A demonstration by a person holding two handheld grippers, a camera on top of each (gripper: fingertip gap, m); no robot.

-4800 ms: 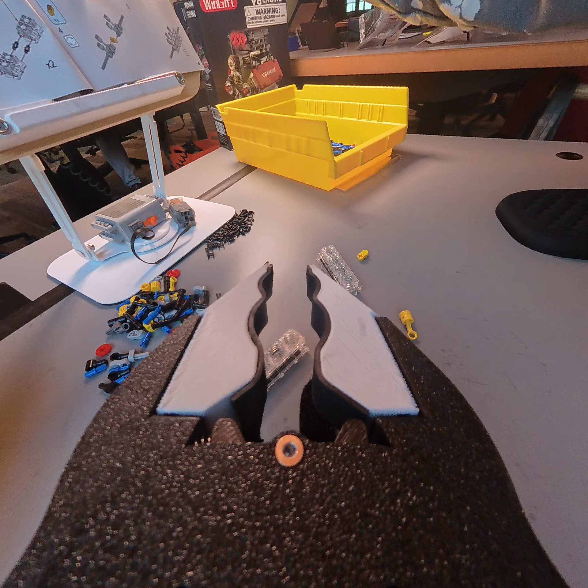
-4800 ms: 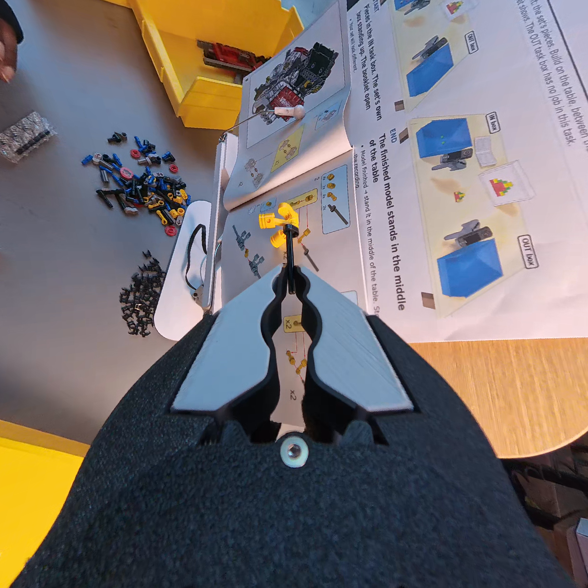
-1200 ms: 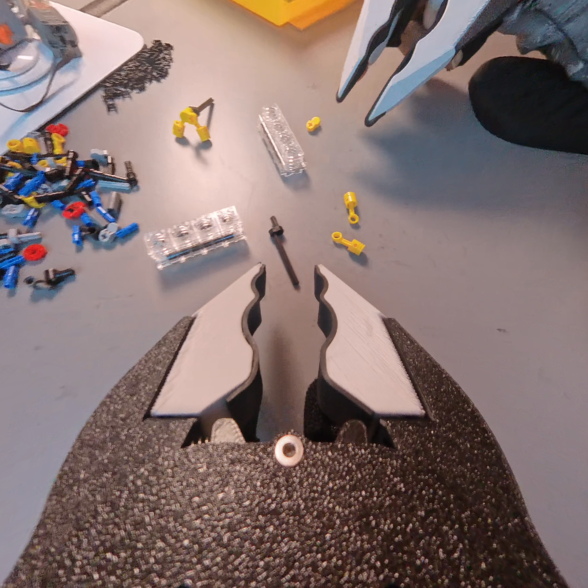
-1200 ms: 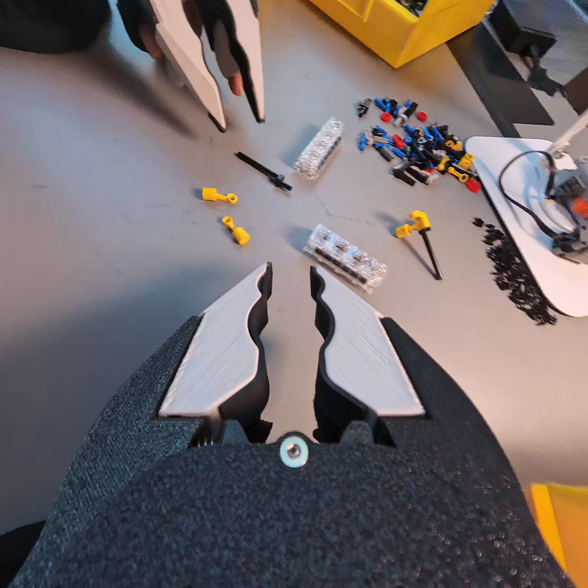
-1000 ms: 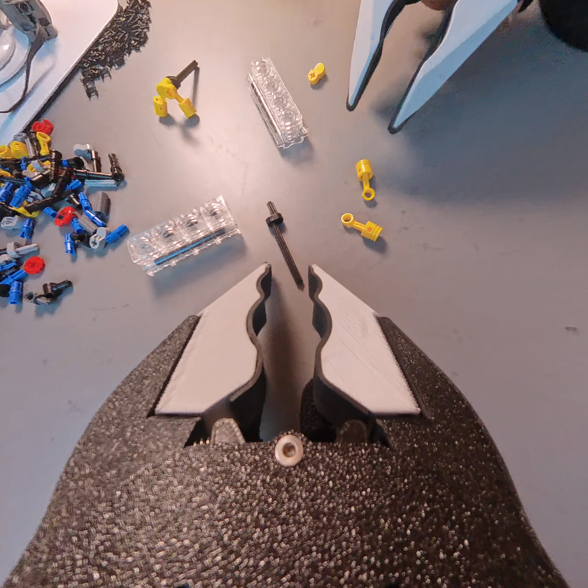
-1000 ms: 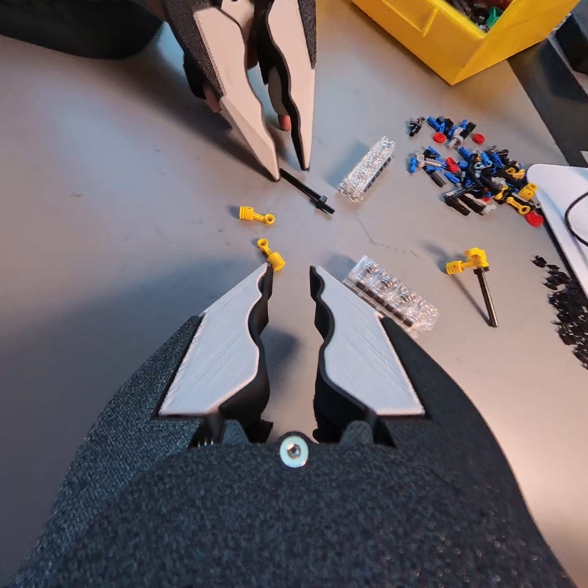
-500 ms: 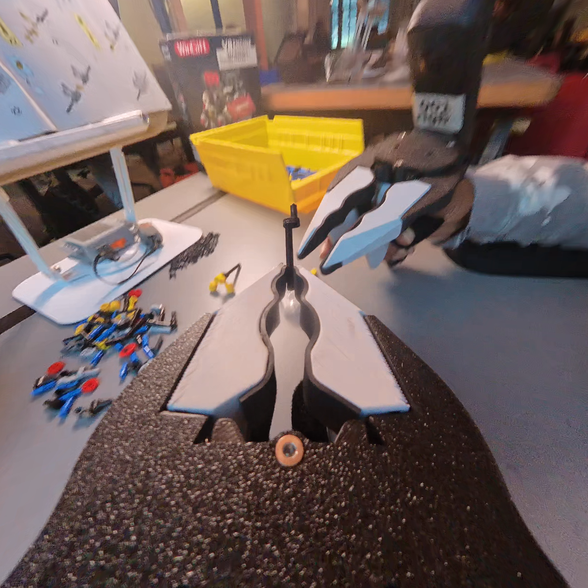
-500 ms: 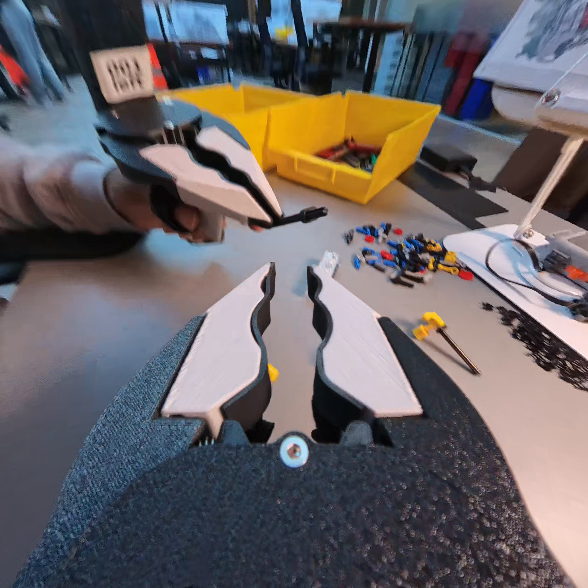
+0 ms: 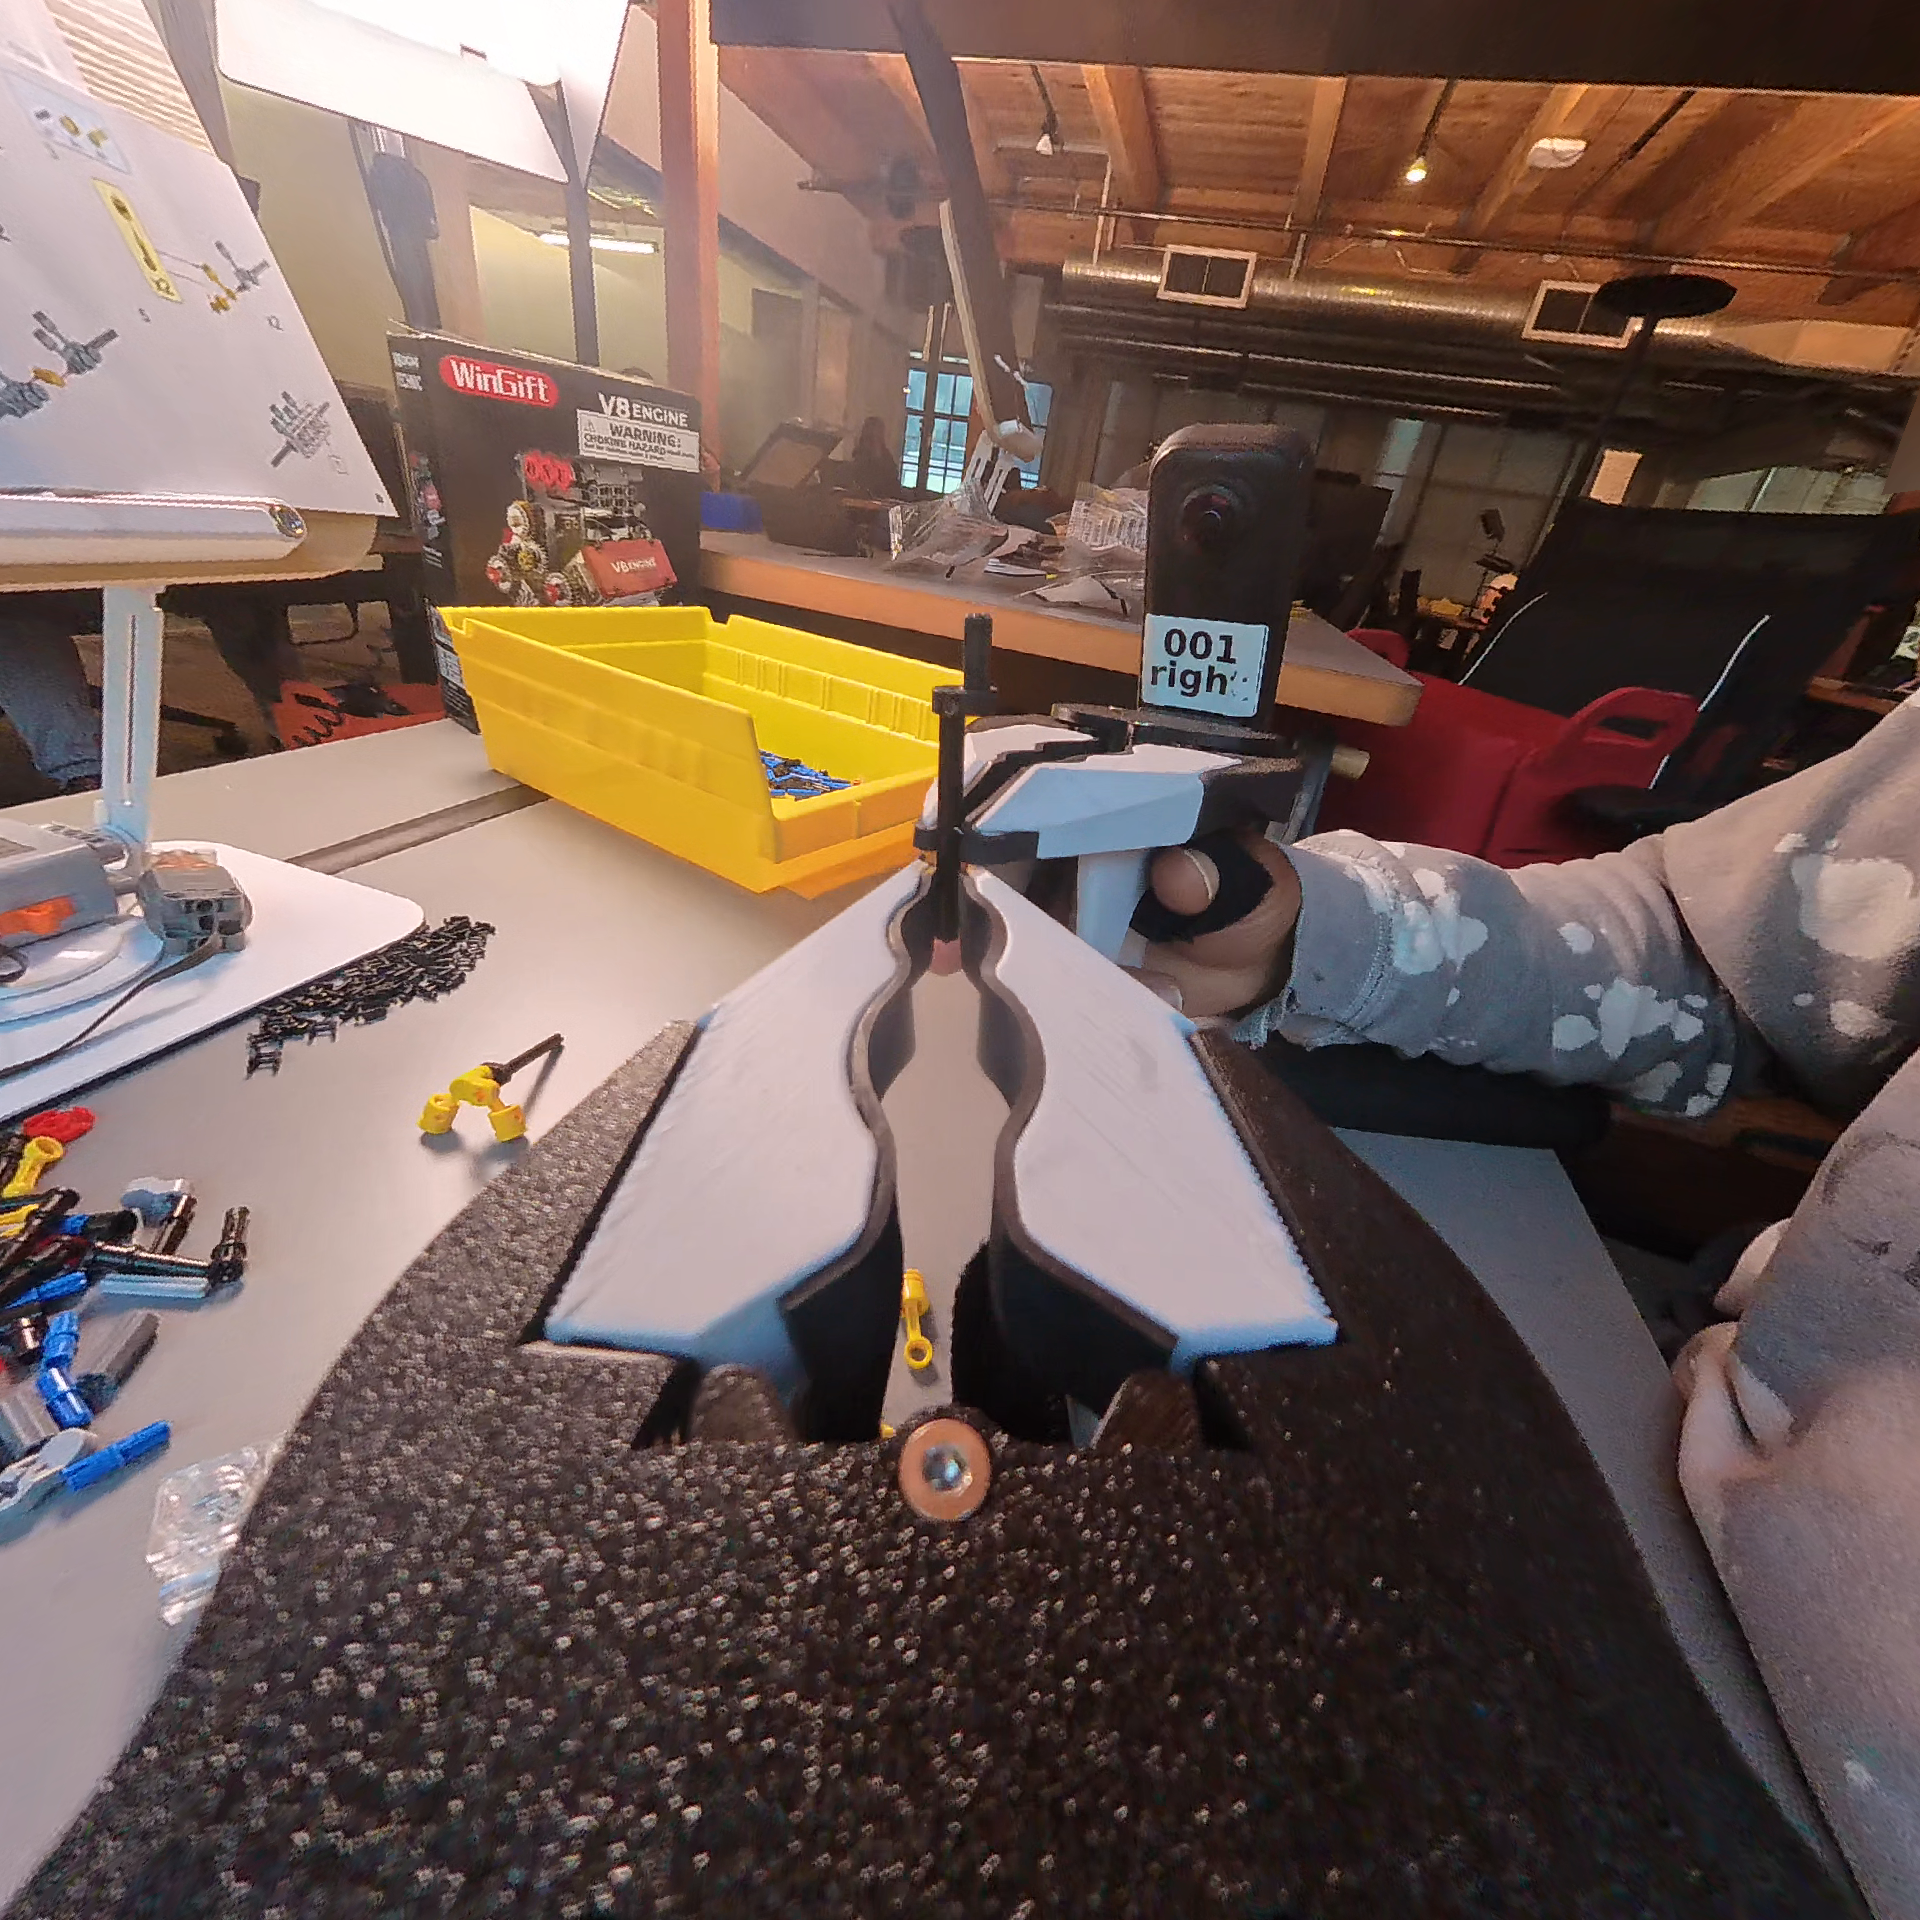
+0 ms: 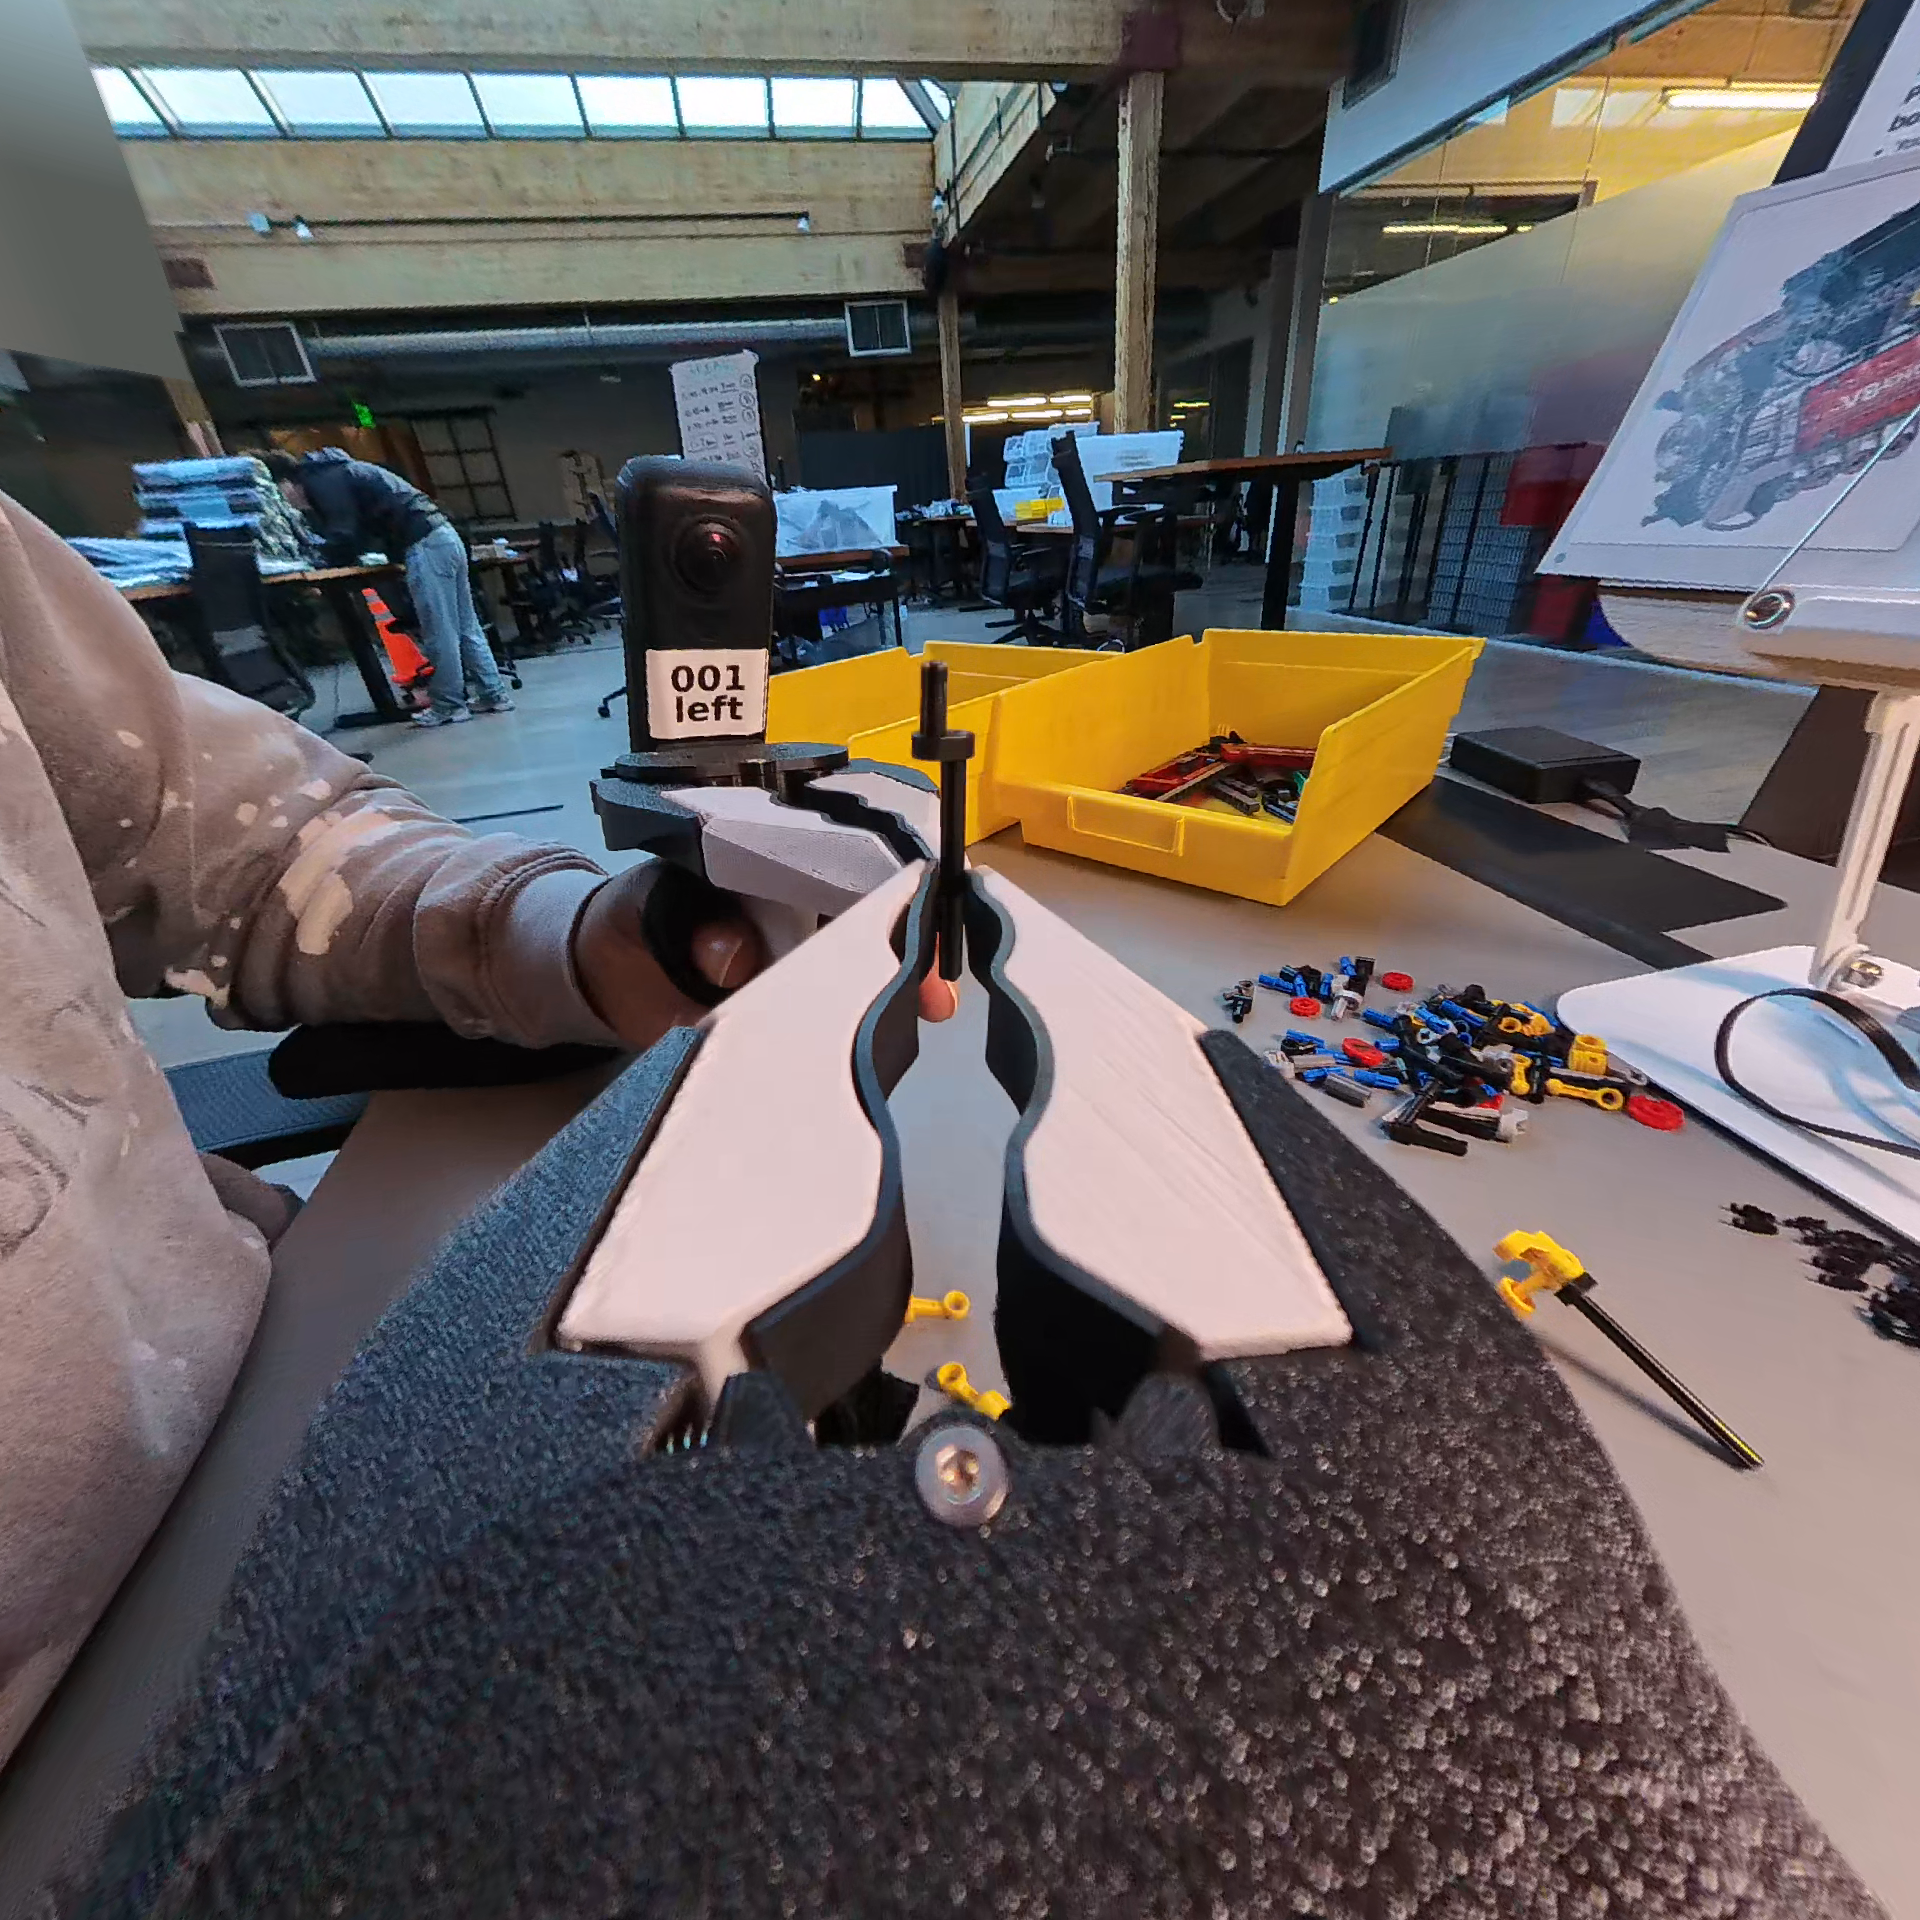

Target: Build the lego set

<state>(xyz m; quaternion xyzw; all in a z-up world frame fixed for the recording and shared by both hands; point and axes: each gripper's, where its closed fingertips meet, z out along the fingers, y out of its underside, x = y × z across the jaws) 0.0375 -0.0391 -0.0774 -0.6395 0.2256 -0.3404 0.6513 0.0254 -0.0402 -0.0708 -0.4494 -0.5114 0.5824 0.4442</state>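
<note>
Looking across a grey table point(image 9: 582, 935), an open workshop space is seen behind it, with wooden ceiling beams, ducts, and more desks and chairs further back. A yellow bin point(image 9: 665, 717) with small parts in it is set on the far side of the table, a dark printed box point(image 9: 540, 499) is stood behind it, and a white stand point(image 9: 135, 665) with an instruction sheet point(image 9: 135, 343) is planted on a white base plate point(image 9: 312, 925) at the left. A loose pile of blue, black, red and yellow pieces point(image 10: 1444, 1049) is scattered near that plate, with a heap of tiny black pins point(image 9: 374, 987) beside it. A yellow crank piece on a black rod point(image 10: 1600, 1320) is lying apart from the pile, and two small yellow pistons point(image 10: 956, 1351) are spotted on the table under the right gripper.

Both tools are held up off the table, roughly level, pointed at each other. A thin black axle point(image 9: 951, 790) is stood upright between them. The left gripper point(image 9: 948, 904) is pinched shut on the axle's lower part. The right gripper point(image 10: 948, 914) is brought together on the same axle too, just above the left gripper's tips in the left wrist view. Each handle is gripped by a hand in a speckled grey sleeve point(image 9: 1507, 966), and a black camera point(image 10: 696, 592) is mounted on top of each tool.
</note>
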